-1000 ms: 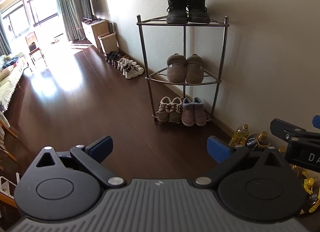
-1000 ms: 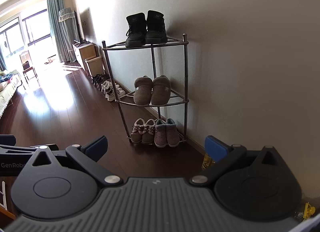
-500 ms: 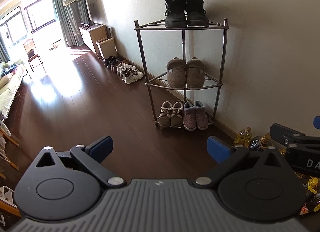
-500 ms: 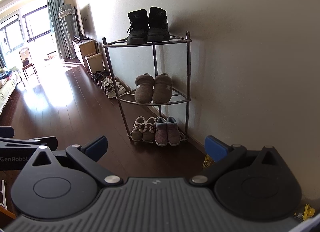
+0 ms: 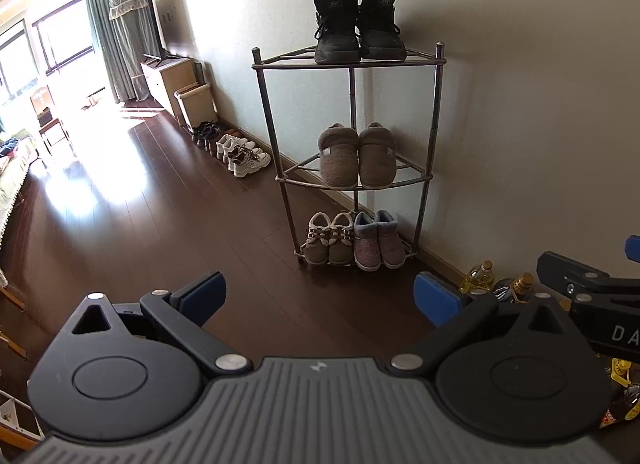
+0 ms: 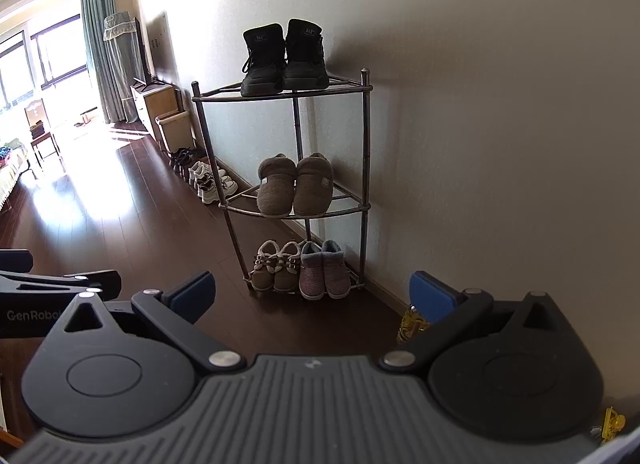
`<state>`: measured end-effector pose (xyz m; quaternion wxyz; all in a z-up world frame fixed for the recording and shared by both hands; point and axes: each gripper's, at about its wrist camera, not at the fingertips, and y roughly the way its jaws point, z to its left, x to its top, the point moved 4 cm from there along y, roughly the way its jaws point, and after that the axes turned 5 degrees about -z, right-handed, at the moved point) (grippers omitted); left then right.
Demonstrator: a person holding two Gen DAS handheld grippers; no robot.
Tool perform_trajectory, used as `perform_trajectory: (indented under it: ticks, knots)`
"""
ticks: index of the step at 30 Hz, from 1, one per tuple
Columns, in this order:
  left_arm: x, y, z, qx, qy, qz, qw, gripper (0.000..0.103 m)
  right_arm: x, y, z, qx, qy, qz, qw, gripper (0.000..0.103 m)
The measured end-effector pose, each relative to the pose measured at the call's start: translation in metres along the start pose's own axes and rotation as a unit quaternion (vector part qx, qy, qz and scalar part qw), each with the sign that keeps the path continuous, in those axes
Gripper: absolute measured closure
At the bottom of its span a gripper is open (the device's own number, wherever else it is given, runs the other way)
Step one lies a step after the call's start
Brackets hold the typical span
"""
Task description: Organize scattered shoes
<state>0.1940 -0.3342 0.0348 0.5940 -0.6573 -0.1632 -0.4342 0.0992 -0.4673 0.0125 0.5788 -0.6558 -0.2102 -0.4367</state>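
Three-tier metal corner rack (image 5: 352, 183) at twelve o'clock held four paired shoes; task appeared complete. Left gripper (image 5: 318, 298) and right gripper (image 6: 310, 294) hung with jaws spread, empty.

Both tools seemingly farther from rack (image 5: 348, 183).

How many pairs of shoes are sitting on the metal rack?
4: black boots on top, brown slippers in the middle, beige strap shoes and grey booties at the bottom.
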Motion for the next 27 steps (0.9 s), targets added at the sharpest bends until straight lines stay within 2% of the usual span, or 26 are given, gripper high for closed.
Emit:
perform_trajectory:
  ticks: [22,27]
  knots:
    - [0.020,0.027,0.005,-0.029,0.016,-0.002,0.9995,0.001,0.003,0.015,0.017,-0.014,0.011,0.009,1.000,0.001]
    - [0.027,0.029,0.006,-0.025,0.018,-0.008,0.9995,0.001,0.005,0.020,0.017,-0.012,0.015,0.012,1.000,0.001]
